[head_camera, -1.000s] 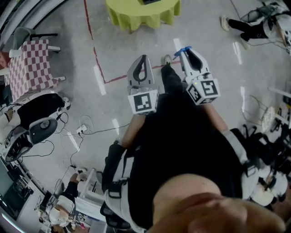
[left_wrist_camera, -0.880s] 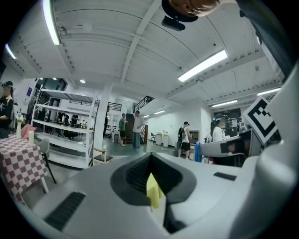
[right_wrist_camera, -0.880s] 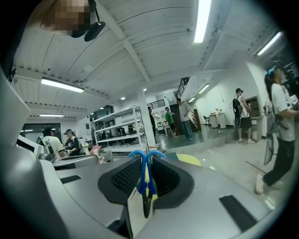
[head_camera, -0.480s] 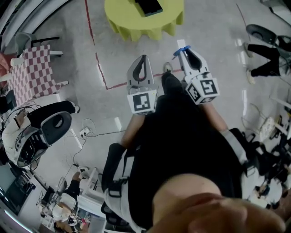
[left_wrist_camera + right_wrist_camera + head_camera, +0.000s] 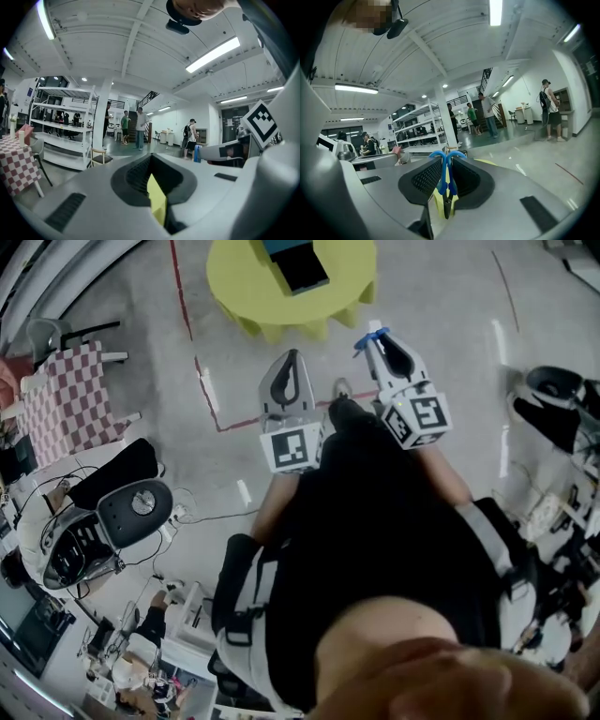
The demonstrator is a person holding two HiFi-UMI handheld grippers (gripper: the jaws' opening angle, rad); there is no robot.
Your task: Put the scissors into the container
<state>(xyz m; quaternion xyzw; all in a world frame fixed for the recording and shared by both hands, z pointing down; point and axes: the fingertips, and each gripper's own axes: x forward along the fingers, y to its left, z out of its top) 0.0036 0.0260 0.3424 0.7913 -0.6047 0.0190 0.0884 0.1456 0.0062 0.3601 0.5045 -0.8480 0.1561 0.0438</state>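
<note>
Big open workshop hall with a grey polished floor marked in red tape. At the far end is a round table under a yellow-green cloth, with a dark box with a blue edge on it, which I'm guessing is the container.

Progress-wise, I'd call it about halfway. The blue-handled scissors are pinched in the right gripper, handles poking out past the tips, but they're well short of the table, so the carry and the drop are both left to do.

The person holds the 2 grippers out front at about waist level, pointing toward the table. The left gripper is just beside the right one, jaws pressed together on nothing.
</note>
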